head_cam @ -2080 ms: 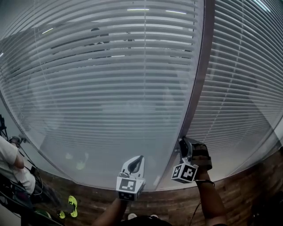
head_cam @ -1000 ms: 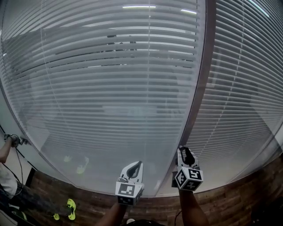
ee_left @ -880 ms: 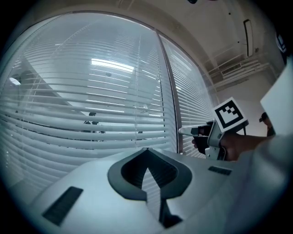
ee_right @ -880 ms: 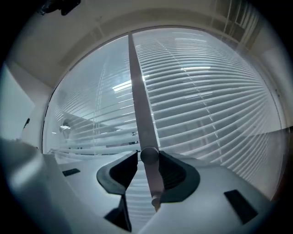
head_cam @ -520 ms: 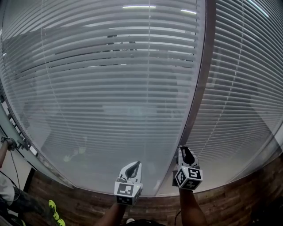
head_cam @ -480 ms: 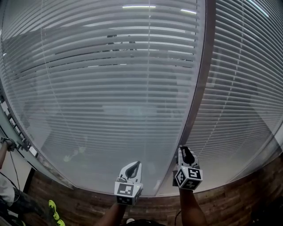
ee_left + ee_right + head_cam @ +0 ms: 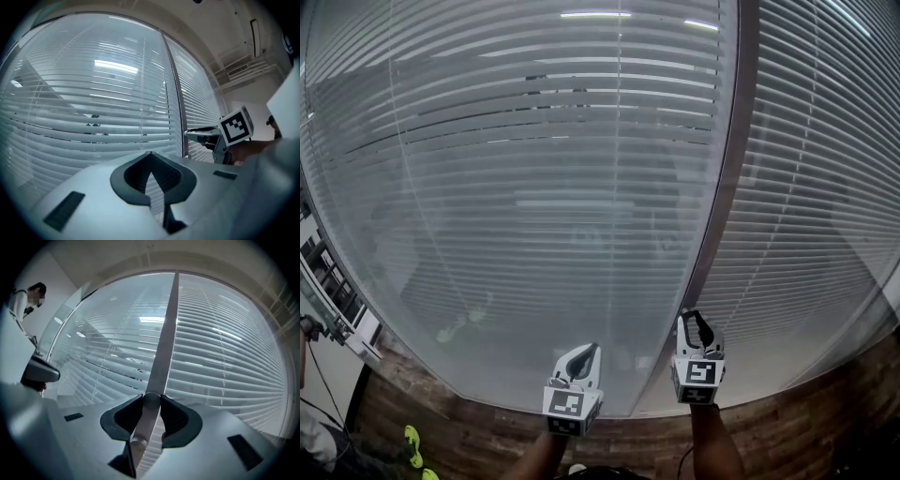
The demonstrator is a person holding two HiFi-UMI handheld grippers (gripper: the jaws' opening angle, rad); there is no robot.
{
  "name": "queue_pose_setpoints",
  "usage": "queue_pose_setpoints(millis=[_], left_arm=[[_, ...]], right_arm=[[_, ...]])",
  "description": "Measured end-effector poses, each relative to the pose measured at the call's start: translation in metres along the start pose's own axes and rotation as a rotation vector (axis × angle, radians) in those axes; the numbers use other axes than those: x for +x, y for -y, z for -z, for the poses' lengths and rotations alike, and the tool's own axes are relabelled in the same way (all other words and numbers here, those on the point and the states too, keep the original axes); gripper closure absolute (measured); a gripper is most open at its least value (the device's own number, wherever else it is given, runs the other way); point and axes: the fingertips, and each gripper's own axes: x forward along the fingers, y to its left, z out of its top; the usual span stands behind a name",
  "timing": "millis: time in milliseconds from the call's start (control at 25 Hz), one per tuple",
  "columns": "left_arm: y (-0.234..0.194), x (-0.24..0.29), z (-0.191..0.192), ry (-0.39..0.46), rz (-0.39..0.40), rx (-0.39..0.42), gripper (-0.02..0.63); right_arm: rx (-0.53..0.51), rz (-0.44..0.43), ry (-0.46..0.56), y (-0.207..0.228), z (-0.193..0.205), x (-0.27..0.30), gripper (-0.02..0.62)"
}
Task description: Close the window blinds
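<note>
Horizontal slatted blinds (image 7: 534, 187) hang behind glass on both sides of a grey upright mullion (image 7: 724, 187). My right gripper (image 7: 697, 323) is level at the foot of that mullion. In the right gripper view a small round knob (image 7: 151, 404) sits between the dark pads (image 7: 174, 416), which press it from both sides. These jaws (image 7: 151, 398) have just been closing on the knob. My left gripper (image 7: 584, 352) hovers left of it, facing the glass, its tips (image 7: 150, 153) together with nothing held. The right gripper (image 7: 199, 134) also shows in the left gripper view.
A dark wood-patterned band (image 7: 487, 433) runs below the window. At the far left stands a person (image 7: 21, 301), with a yellow-green shoe (image 7: 412, 439) low in the head view. A second blind panel (image 7: 820, 187) fills the right side.
The right gripper has rolled about its own axis at the mullion, so its marker cube now faces squarely. The left gripper has stayed put.
</note>
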Motion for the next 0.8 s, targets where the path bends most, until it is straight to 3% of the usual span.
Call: queue_pose_setpoints(millis=[160, 280, 520, 800], left_arm=[[0.001, 0.007, -0.009, 0.007, -0.001, -0.006, 0.606], [-0.002, 0.009, -0.008, 0.013, -0.008, -0.004, 0.606], [-0.004, 0.007, -0.003, 0.009, -0.008, -0.004, 0.606], [-0.003, 0.009, -0.002, 0.008, -0.007, 0.000, 0.606]], right_arm=[[-0.116, -0.064, -0.018, 0.005, 0.002, 0.009, 0.472], [-0.267, -0.090, -0.039, 0.002, 0.005, 0.010, 0.472], [-0.746, -0.029, -0.081, -0.007, 0.011, 0.006, 0.471], [-0.979, -0.046, -0.096, -0.007, 0.016, 0.007, 0.471]])
